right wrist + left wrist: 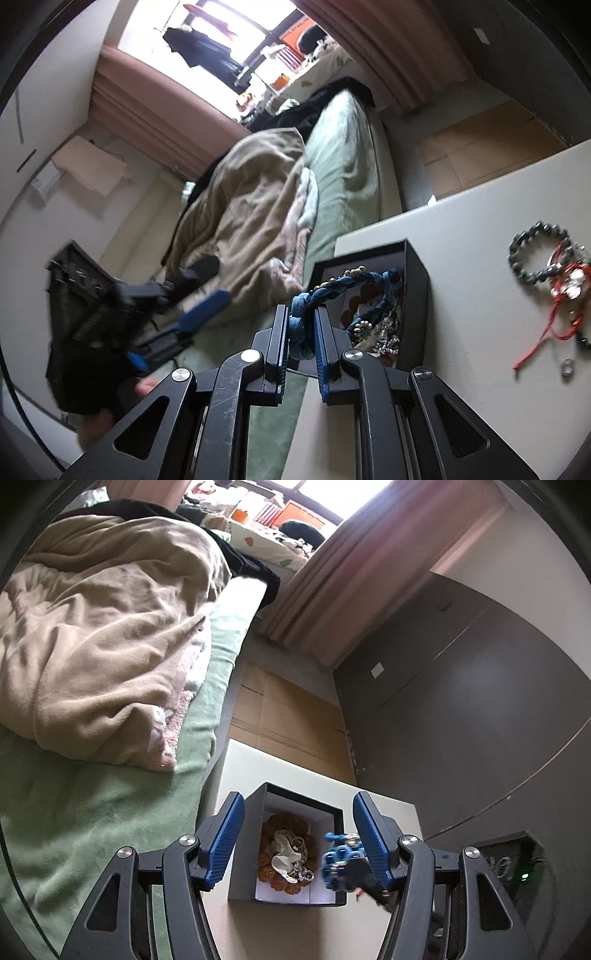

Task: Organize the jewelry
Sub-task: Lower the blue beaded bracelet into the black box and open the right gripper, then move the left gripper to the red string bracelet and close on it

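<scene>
Right hand-held gripper [301, 338]: its 2 fingers are pinched on the knotted end of a blue braided necklace [343, 284], close in front of the lens.
Blue braided necklace: it loops from the fingers out over the open top of the black box [417, 280]; small pale beads run along the braid.
Left hand-held gripper [297, 840]: its 2 blue pads are spread wide with nothing between them, hanging above the black box.
Black box: it stands open on the white counter [461, 258], near the edge beside the bed [110, 812]; the inside is white.
Box contents: a ring of brown beads [266, 867] lies on the bottom, with a heap of pale and silvery pieces [288, 856] on top of it.
Counter, right of the box: a dark beaded bracelet [535, 254] and a red cord piece [554, 306] lie touching each other, well apart from the box; a small ring [567, 367] lies just beside the red cord's end.
Bed: green sheet, with a tan blanket [103, 646] bunched on it.
Floor beyond the counter: flattened cardboard [288, 709].
Far end: pink curtains [369, 565] by a bright window.
</scene>
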